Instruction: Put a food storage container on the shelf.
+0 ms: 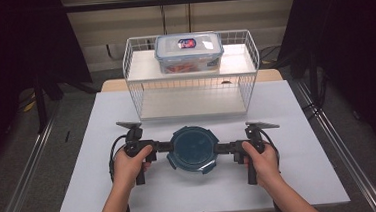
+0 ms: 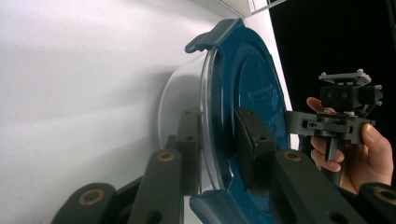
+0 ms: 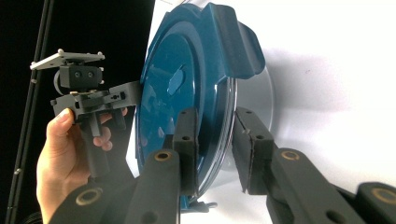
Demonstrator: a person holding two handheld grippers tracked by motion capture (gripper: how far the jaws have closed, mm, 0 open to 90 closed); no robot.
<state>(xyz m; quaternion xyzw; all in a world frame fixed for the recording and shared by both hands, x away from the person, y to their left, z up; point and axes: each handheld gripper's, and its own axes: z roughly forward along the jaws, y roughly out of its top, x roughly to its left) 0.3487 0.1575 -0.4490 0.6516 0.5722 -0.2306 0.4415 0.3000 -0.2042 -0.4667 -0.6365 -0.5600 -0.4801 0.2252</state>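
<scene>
My left gripper [image 1: 162, 147] comes in from the left and is clamped on the left rim of the round blue-lidded container [image 1: 193, 148], one jaw over the lid and one under the clear bowl's edge. The container sits on the white table [image 1: 107, 192], squarely between my two hands and just in front of the wire shelf rack [image 1: 135, 79]. My right gripper [image 1: 224, 147] bites the opposite rim the same way. Neither hand is nearer; the grip line runs straight across the lid, so I judge any lift must rise evenly on both sides. A rectangular lidded box [image 1: 188, 52] rests on the rack's upper shelf.
</scene>
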